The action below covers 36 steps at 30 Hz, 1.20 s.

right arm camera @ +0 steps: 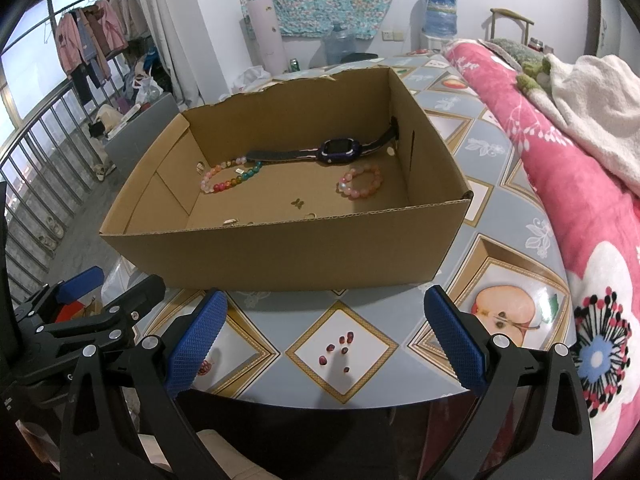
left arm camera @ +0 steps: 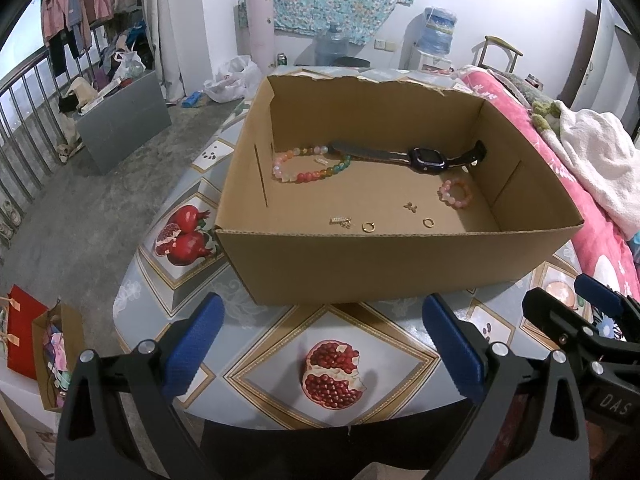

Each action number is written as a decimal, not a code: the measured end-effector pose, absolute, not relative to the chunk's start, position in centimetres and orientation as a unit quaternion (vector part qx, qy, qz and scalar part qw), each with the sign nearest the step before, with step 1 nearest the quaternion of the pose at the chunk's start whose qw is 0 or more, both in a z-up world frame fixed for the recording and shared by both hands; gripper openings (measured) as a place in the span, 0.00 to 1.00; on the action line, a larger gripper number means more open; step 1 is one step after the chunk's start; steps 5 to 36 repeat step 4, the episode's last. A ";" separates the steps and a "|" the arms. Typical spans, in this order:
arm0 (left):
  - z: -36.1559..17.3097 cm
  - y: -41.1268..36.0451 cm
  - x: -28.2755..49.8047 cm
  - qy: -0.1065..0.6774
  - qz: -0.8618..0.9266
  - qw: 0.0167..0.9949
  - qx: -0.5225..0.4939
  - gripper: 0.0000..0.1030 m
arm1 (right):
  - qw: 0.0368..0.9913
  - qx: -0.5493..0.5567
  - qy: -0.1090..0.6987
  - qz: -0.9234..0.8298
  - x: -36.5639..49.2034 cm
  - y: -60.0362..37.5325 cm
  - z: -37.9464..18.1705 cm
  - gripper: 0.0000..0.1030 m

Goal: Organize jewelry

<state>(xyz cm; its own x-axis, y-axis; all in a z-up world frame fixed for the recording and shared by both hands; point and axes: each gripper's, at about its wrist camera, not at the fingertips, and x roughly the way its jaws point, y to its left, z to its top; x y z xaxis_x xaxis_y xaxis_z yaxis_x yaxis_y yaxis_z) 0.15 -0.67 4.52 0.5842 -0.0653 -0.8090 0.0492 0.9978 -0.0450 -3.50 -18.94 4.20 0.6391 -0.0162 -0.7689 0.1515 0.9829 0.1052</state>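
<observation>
Two hand-held grippers, the left hand-held gripper (left arm camera: 324,344) and the right hand-held gripper (right arm camera: 326,340), hover spread wide and empty, their blue pads knurled. The corrugated cardboard box (left arm camera: 384,264), its far rim torn, holds a multicoloured bead bracelet (left arm camera: 310,165), a dark strap watch (left arm camera: 430,159), a pink bead bracelet (left arm camera: 456,194) and small gold rings (left arm camera: 368,227). It sits on a glossy fruit-patterned tabletop (left arm camera: 280,344) beside a pink floral quilt (right arm camera: 560,184).

The box (left arm camera: 360,264) was plain brown; the tabletop (left arm camera: 280,344) grey-blue with fruit diamonds; the fingers (right arm camera: 196,344) blue; the watch (right arm camera: 340,151) dark purple; the blanket (right arm camera: 560,208) pink floral.
</observation>
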 end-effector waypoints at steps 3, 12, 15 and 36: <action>4.7 -0.8 0.2 0.455 -0.031 0.890 -0.010 0.95 | 0.902 0.080 0.422 -0.046 -3.5 -19.0 4.2 0.92; 4.8 -0.7 0.2 0.455 -0.030 0.890 -0.010 0.95 | 0.902 0.080 0.422 -0.046 -3.5 -19.0 4.2 0.92; 4.8 -0.7 0.2 0.455 -0.030 0.890 -0.010 0.95 | 0.902 0.080 0.422 -0.046 -3.5 -19.0 4.2 0.92; 4.8 -0.7 0.2 0.455 -0.030 0.890 -0.010 0.95 | 0.902 0.080 0.422 -0.046 -3.5 -19.0 4.2 0.92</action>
